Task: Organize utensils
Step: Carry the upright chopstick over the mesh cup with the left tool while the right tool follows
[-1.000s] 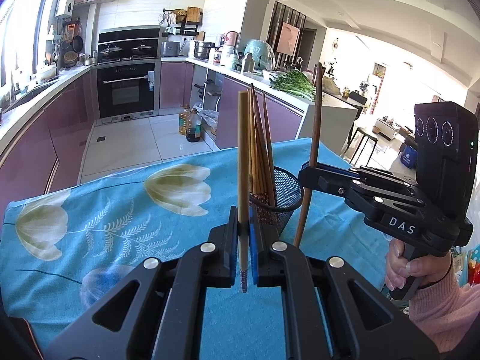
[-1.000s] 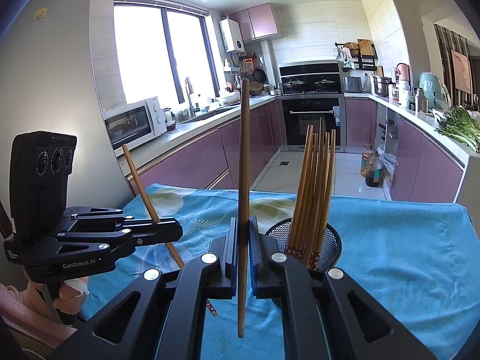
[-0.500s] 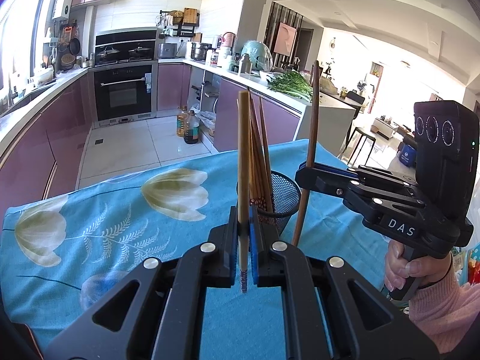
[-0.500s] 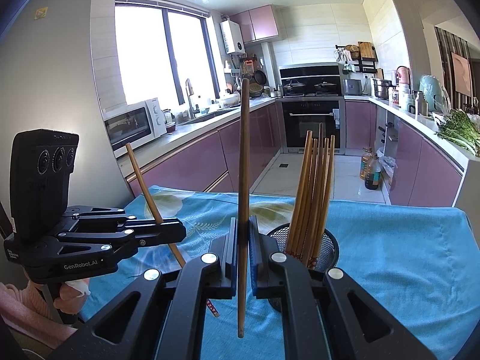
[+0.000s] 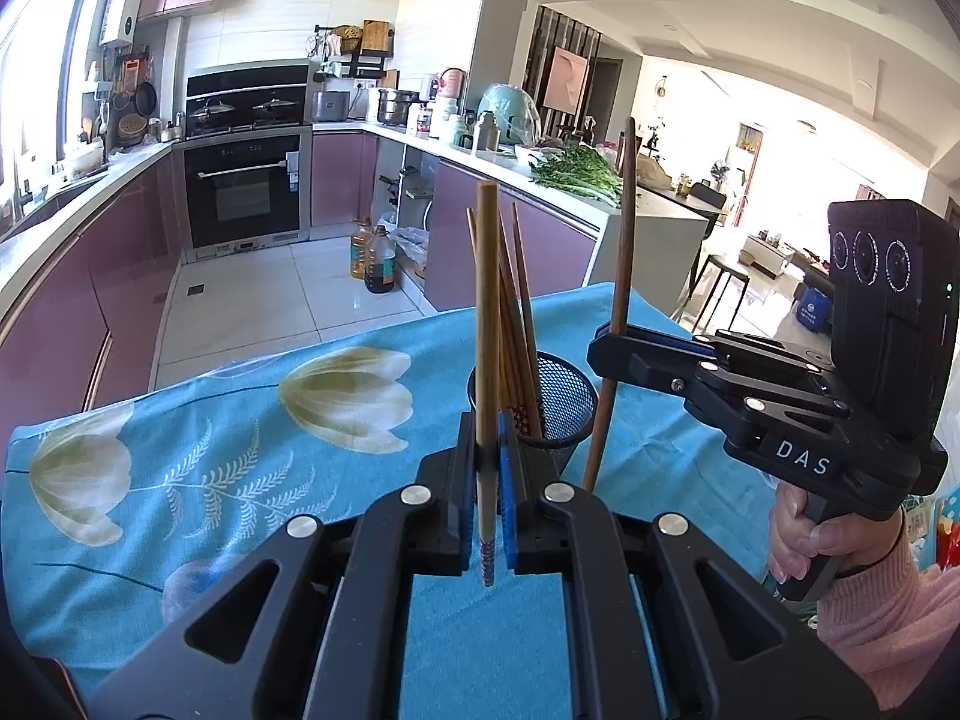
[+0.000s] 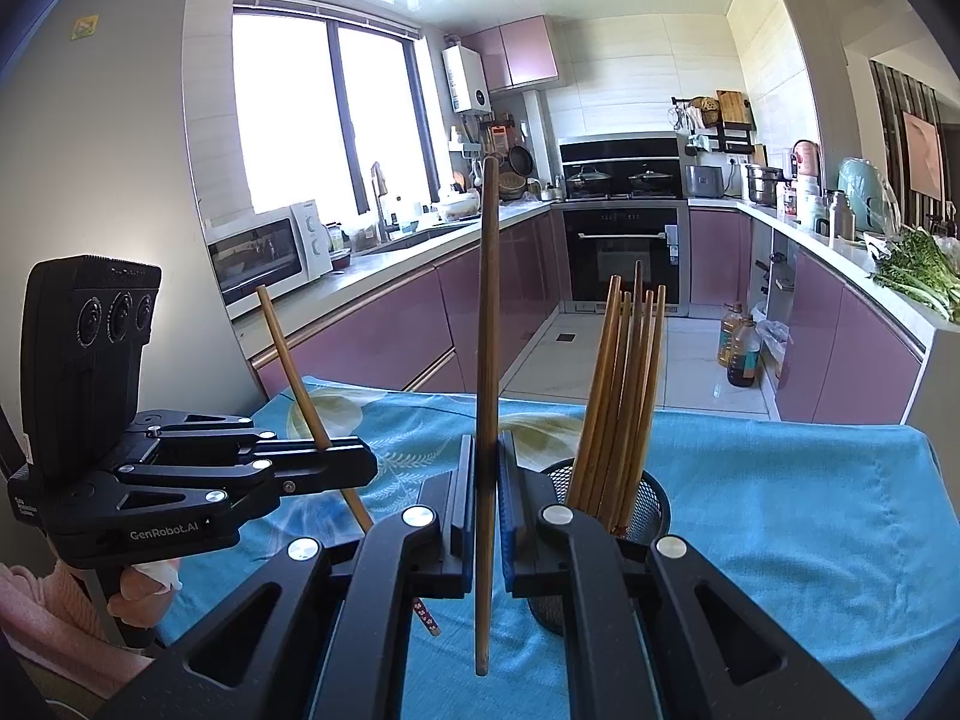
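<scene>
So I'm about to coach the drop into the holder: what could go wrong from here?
Both grippers are shut on one chopstick each. The left gripper grips the lighter chopstick near its patterned lower end, so it may pivot. The mesh holder is already crowded with chopsticks, so a tip could catch them. The right gripper's darker chopstick could nudge that light holder over.

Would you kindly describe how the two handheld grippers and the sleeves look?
Both grippers are black with silver rivets and blue pads. The right gripper reads "DAS", the left gripper "GenRobot.AI"; each carries a black three-lens camera block. Both sleeves are pink knit.
</scene>
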Action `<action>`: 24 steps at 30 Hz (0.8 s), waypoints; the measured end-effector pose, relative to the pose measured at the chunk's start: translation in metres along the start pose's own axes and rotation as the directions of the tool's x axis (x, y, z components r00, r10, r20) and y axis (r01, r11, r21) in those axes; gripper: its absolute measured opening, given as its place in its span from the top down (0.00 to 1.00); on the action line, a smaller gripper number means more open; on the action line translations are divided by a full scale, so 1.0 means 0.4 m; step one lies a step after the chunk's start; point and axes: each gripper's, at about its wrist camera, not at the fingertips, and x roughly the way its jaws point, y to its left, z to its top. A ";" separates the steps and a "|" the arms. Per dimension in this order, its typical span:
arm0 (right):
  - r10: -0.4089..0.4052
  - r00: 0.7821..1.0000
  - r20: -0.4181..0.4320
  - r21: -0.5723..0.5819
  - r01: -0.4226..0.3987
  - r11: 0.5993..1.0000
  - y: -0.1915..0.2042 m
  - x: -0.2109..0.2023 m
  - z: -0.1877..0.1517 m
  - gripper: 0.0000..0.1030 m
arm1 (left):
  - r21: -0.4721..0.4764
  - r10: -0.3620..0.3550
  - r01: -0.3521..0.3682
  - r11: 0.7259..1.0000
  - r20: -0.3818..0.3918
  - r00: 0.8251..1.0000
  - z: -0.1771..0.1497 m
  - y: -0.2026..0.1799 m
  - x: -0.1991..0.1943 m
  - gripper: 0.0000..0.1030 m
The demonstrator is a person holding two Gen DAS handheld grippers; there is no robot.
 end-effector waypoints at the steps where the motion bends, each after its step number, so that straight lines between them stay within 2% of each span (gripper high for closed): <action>1: -0.001 1.000 0.001 -0.001 0.001 1.000 0.004 0.000 -0.001 0.94 | 0.001 0.000 0.000 1.000 0.000 1.000 0.001 0.000 0.000 0.93; 24: -0.014 0.999 0.042 -0.030 0.016 0.999 0.013 -0.001 0.013 0.94 | 0.025 -0.017 0.016 1.000 0.040 0.999 0.043 -0.011 -0.006 0.93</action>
